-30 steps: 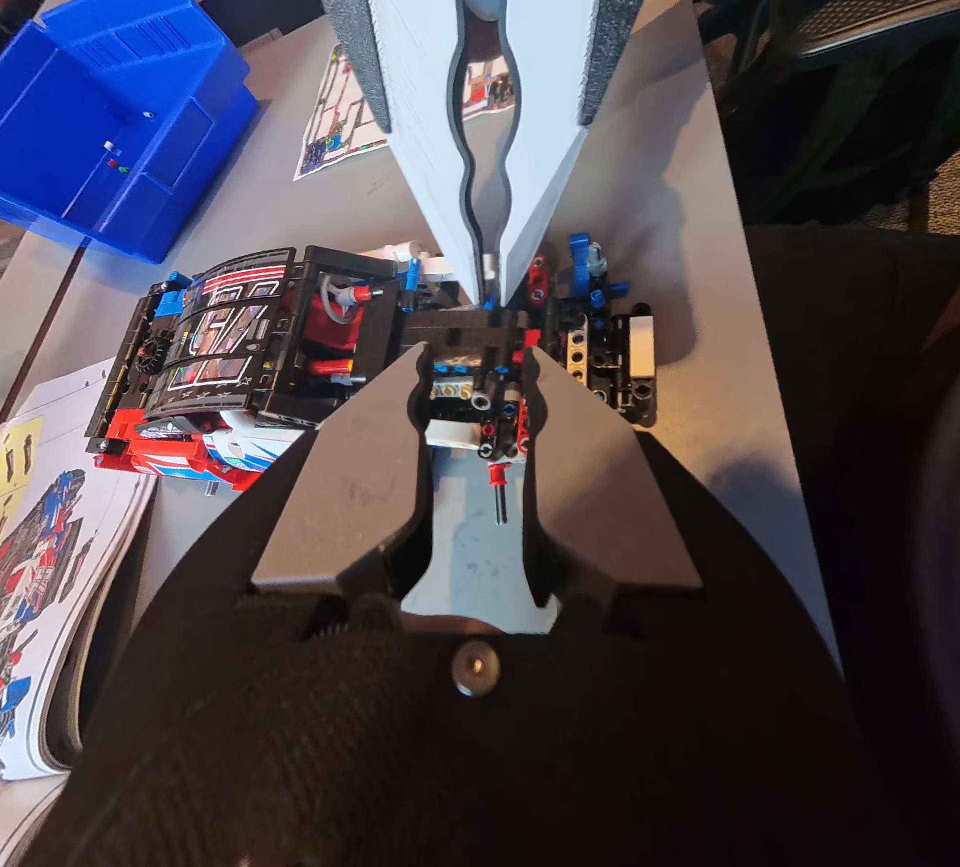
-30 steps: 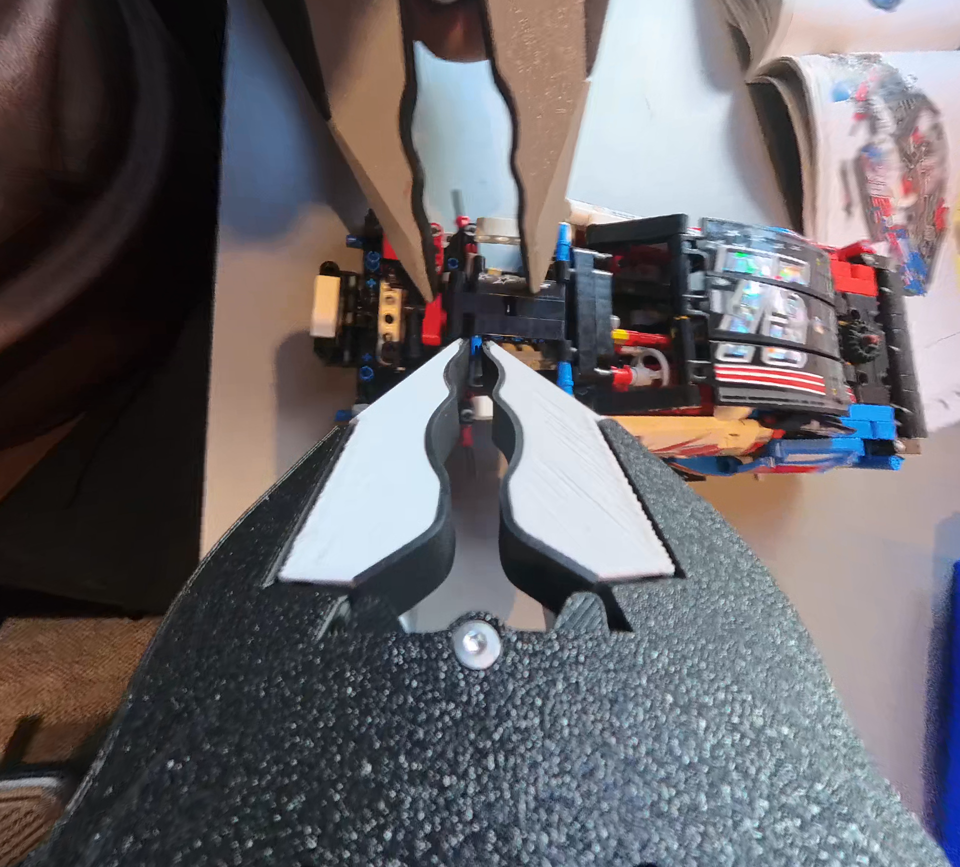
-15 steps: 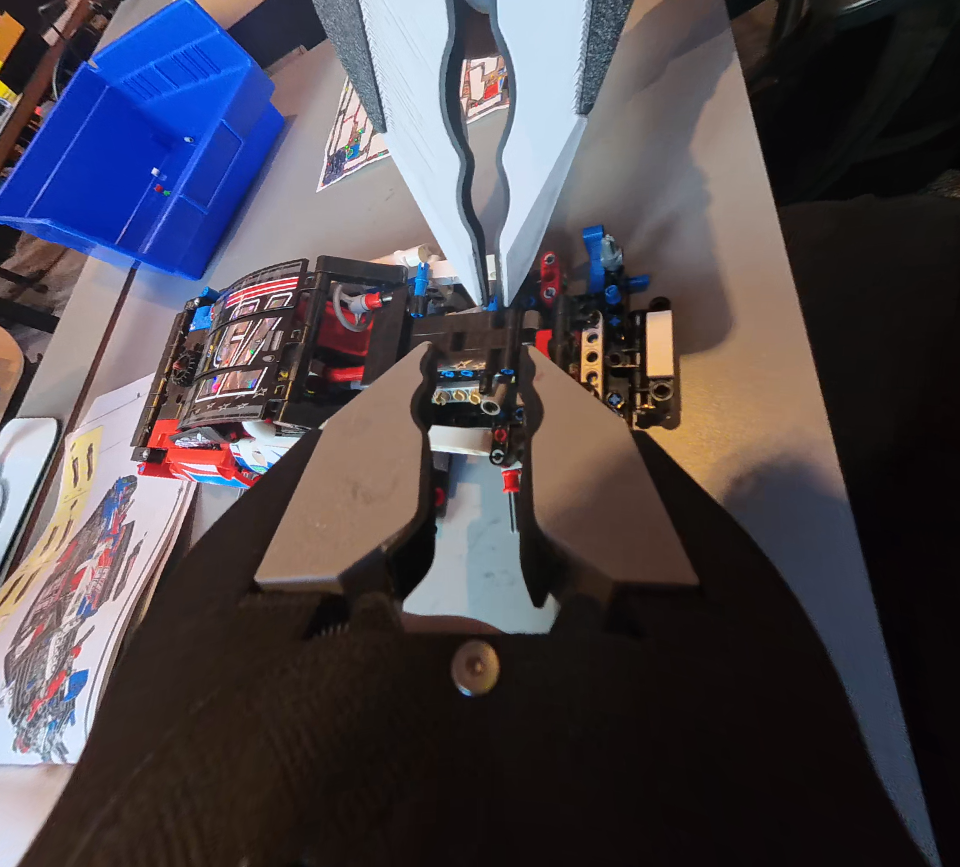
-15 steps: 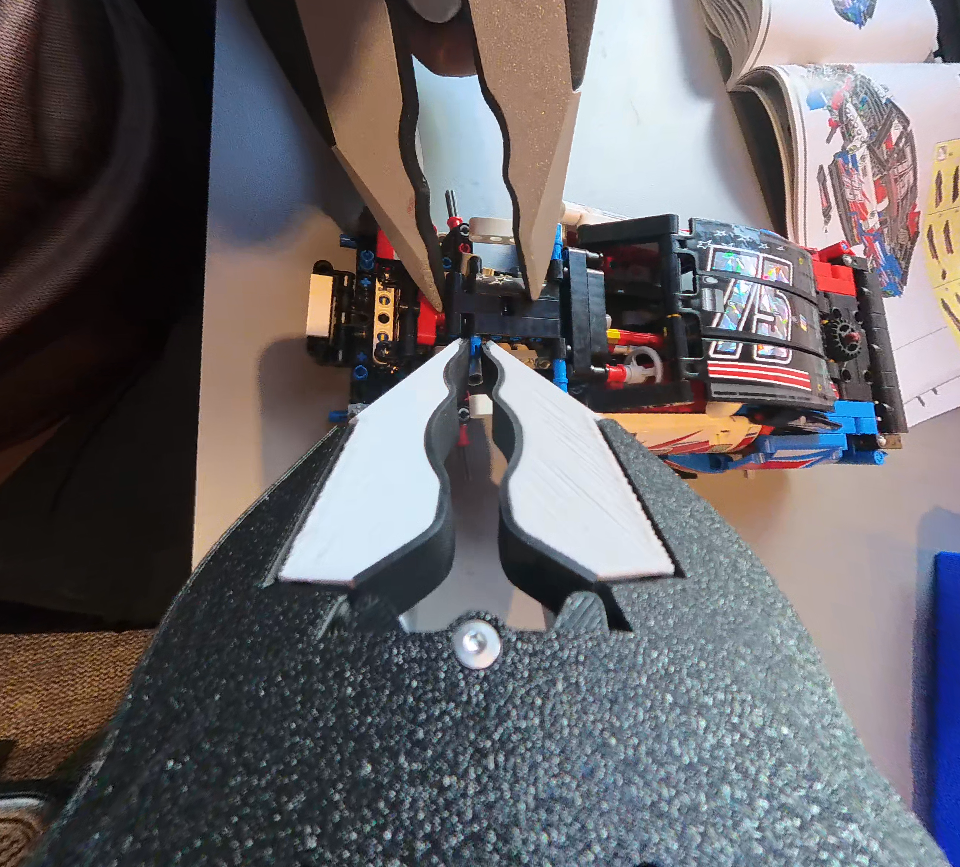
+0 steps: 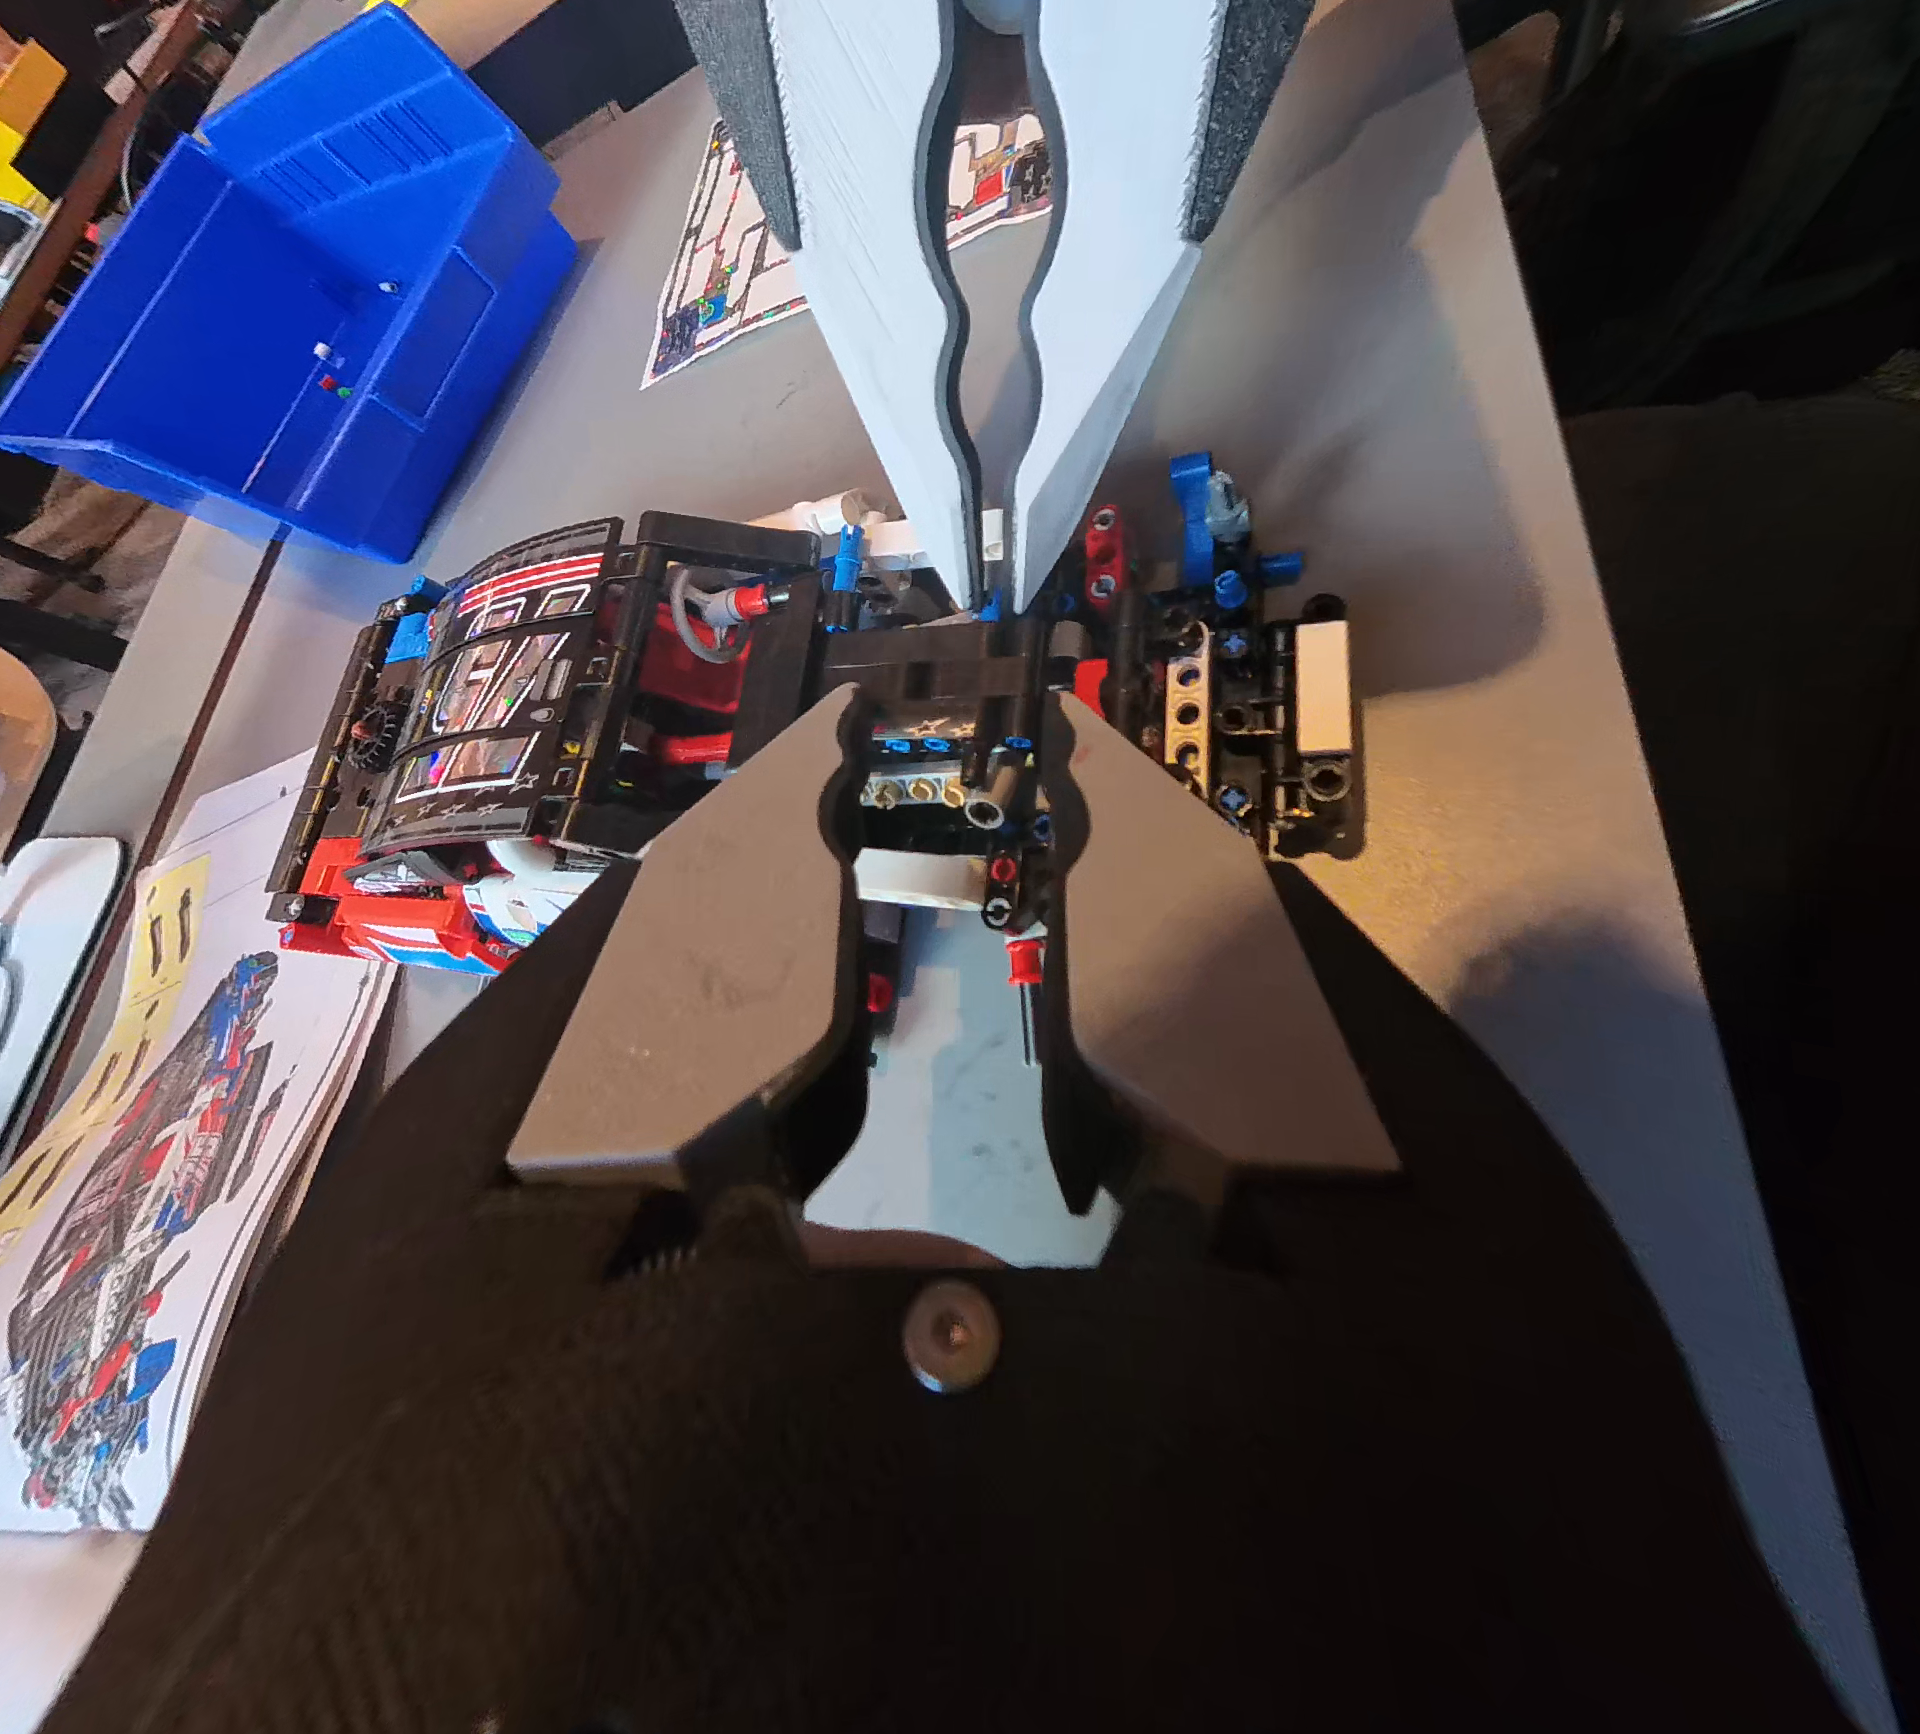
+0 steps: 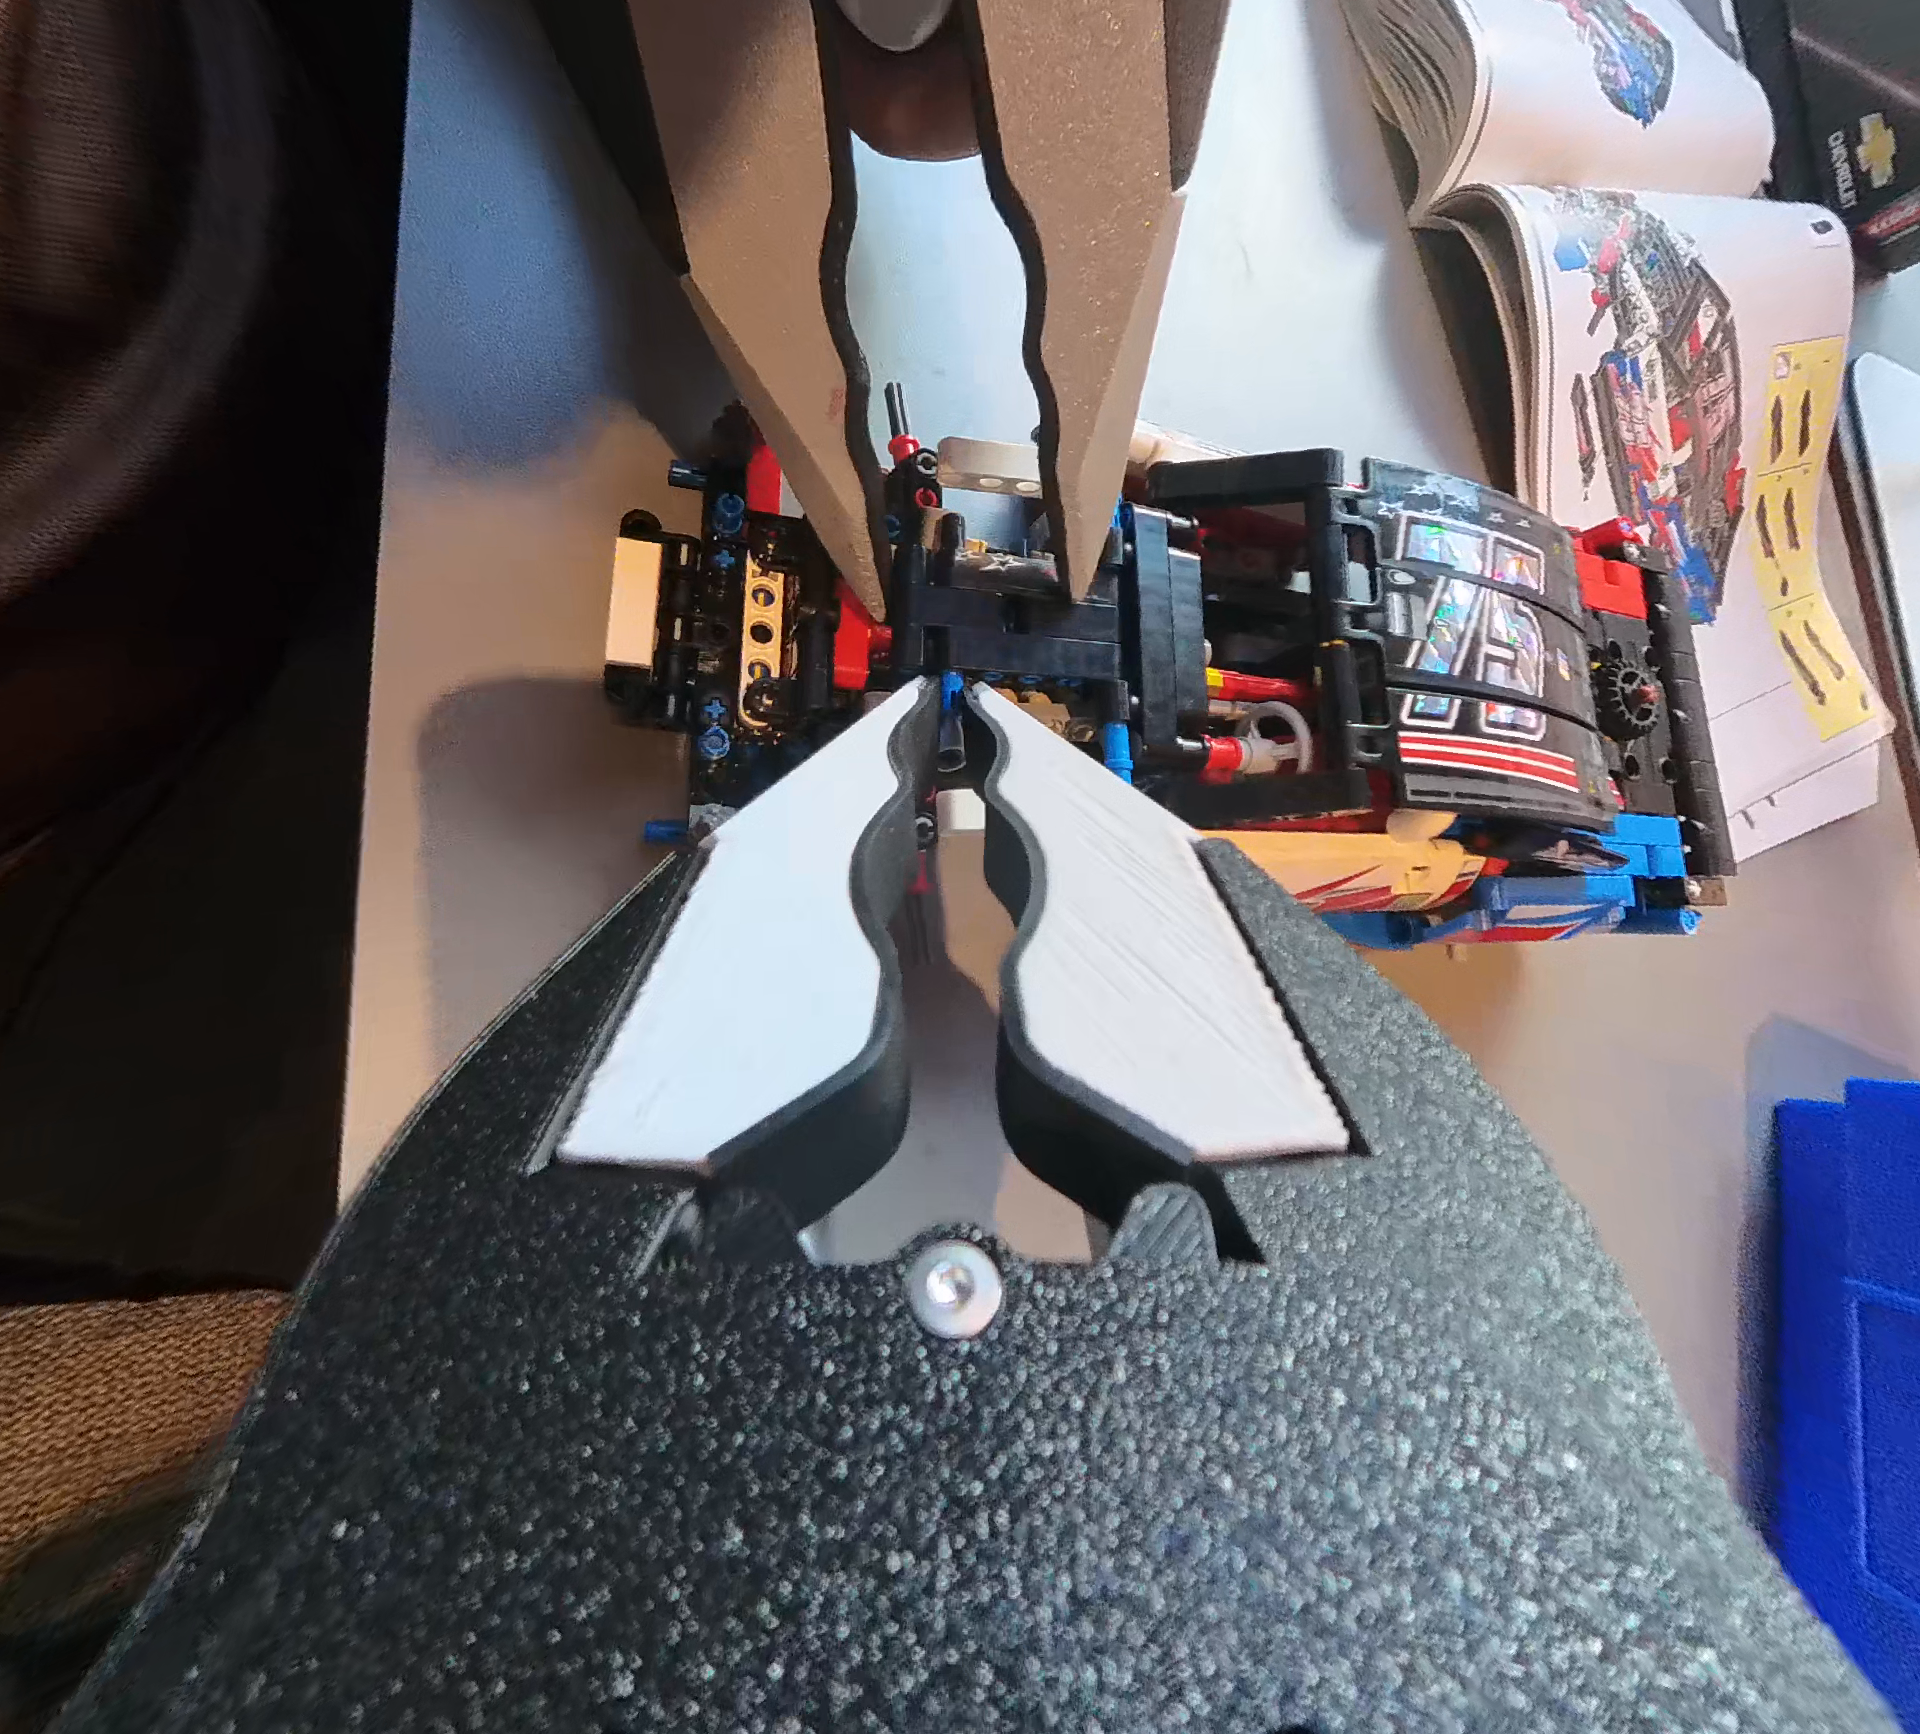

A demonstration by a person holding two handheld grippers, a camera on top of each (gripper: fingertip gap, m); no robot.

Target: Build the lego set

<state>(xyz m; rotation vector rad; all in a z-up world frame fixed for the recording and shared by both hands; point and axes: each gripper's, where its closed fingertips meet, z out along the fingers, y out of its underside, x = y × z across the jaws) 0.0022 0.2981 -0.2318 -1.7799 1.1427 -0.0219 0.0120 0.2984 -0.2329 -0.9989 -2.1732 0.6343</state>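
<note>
- While the right tongs (image 6: 948, 697) pinched a small blue pin and the left tongs (image 5: 948, 708) straddled the car model (image 5: 831, 708), released, a skewed push risked popping beams loose.

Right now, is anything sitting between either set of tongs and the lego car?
Nothing visible. The left tongs straddle the lego car frame; the right tongs close on its small blue part.
</note>
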